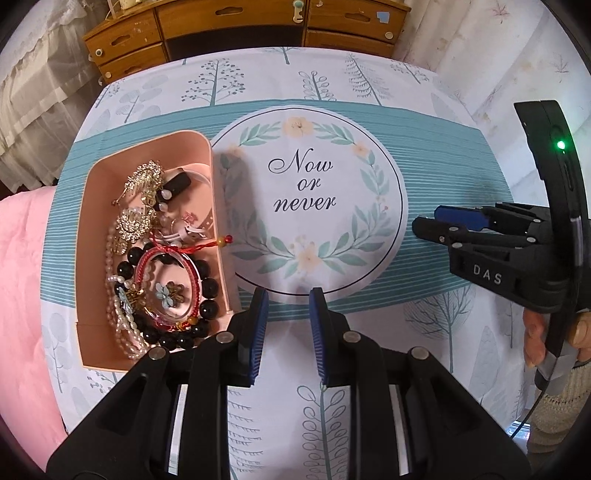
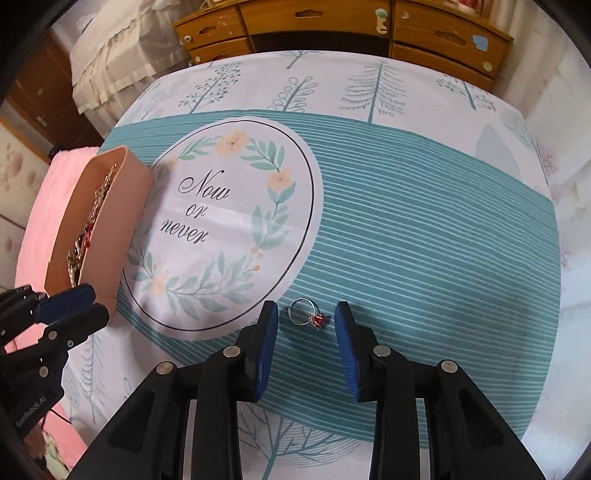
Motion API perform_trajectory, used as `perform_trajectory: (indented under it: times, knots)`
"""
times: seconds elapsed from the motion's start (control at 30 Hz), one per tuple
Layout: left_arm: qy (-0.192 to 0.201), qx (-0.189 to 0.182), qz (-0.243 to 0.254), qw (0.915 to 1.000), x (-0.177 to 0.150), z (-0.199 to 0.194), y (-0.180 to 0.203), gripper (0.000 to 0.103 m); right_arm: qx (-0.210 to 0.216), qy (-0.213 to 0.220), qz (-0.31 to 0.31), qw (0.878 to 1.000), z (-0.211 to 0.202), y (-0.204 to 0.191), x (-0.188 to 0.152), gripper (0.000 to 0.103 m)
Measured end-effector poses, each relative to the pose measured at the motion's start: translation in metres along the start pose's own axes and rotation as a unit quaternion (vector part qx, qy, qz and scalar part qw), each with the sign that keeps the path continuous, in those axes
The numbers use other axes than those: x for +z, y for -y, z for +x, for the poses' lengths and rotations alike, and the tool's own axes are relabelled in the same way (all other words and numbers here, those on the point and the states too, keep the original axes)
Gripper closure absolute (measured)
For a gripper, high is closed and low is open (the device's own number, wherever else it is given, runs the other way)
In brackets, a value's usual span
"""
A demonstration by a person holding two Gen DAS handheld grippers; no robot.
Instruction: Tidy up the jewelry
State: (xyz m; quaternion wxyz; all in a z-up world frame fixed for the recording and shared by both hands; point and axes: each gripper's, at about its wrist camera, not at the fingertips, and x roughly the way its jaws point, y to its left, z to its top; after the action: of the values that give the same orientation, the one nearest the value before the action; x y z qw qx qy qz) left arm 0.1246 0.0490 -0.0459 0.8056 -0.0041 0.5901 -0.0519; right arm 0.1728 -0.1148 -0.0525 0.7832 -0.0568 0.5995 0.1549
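A pink box (image 1: 88, 236) on the left of the table holds several pieces: black bead bracelets (image 1: 207, 284), a red cord bracelet (image 1: 173, 254), pearl strands and gold brooches. It also shows side-on in the right wrist view (image 2: 118, 206). My left gripper (image 1: 288, 295) is open and empty just right of the box's near corner. A silver ring with a red stone (image 2: 308, 315) lies on the teal stripes. My right gripper (image 2: 306, 308) is open, its pads on either side of the ring, not touching it. The right gripper also shows in the left wrist view (image 1: 428, 219).
The table wears a cloth (image 1: 424, 155) with a "Now or never" medallion (image 1: 306, 188). A wooden dresser (image 1: 236, 33) stands behind the table. Pink bedding (image 1: 22, 295) lies left of the table.
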Motion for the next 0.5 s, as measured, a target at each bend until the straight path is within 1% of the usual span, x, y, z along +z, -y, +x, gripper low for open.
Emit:
perform_trajectory:
  times: [0.23, 0.3, 0.33, 0.5]
  knots:
    - [-0.002, -0.001, 0.002, 1.0, 0.0014, 0.0033, 0.0043, 0.083, -0.024, 0.003, -0.029, 0.999, 0.0005, -0.0069, -0.0033, 0.071]
    - [-0.003, 0.0, 0.002, 1.0, 0.0013, 0.0036, 0.0041, 0.083, -0.036, 0.005, -0.033, 0.999, 0.0007, -0.0078, -0.0033, 0.08]
    - [-0.003, 0.0, 0.001, 1.0, 0.001, 0.0036, 0.0043, 0.083, -0.041, 0.006, -0.033, 0.999, 0.0006, -0.0077, -0.0033, 0.082]
    - [-0.004, 0.001, -0.005, 1.0, 0.0009, 0.0034, 0.0007, 0.083, -0.044, 0.01, -0.034, 0.998, 0.0005, -0.0044, -0.0032, 0.088]
